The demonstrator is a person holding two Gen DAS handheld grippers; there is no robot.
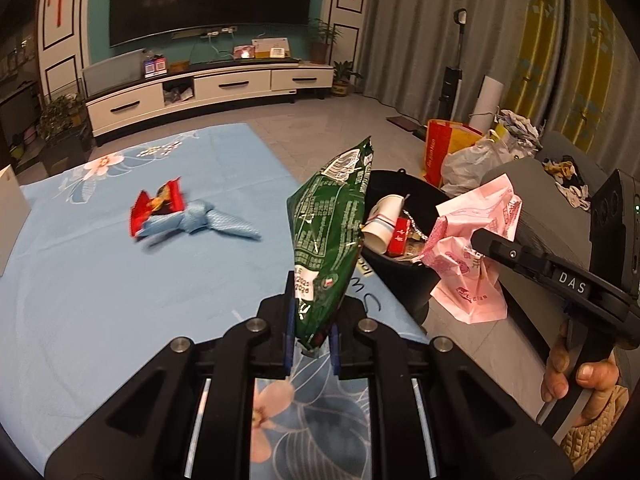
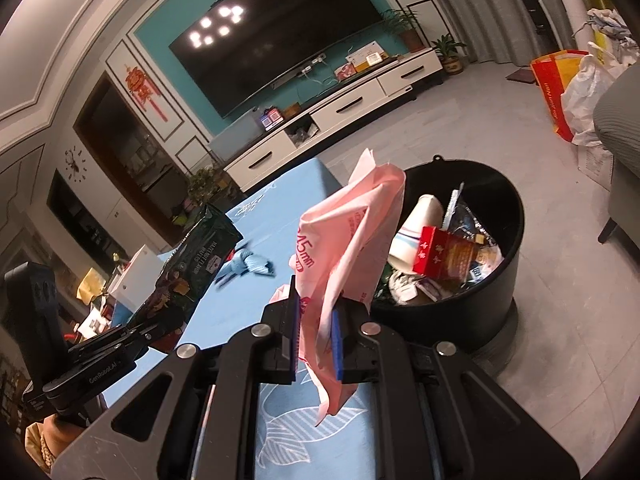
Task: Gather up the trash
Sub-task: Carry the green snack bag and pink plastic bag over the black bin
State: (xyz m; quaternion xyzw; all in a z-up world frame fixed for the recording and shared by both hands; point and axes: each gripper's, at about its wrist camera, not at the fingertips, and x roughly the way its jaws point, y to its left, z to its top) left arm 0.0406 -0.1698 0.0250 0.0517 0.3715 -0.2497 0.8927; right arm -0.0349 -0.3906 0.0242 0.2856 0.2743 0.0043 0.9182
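Green snack bag (image 1: pixel 328 236) is pinched tight in the left tool (image 1: pixel 312 344), and the right tool (image 2: pixel 316 344) squeezes a pink plastic bag (image 2: pixel 344 248). Both hang near the black bin (image 2: pixel 508 216), right of middle, already part full. One red wrapper (image 1: pixel 158 206) waits on the blue tabletop (image 1: pixel 100 288), left of middle.

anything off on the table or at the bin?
Mostly normal. A red snack wrapper still lies on the blue tablecloth, touching a knotted blue cloth, which is odd among the trash. The black bin is heaped near its rim, with a paper cup lying tilted.
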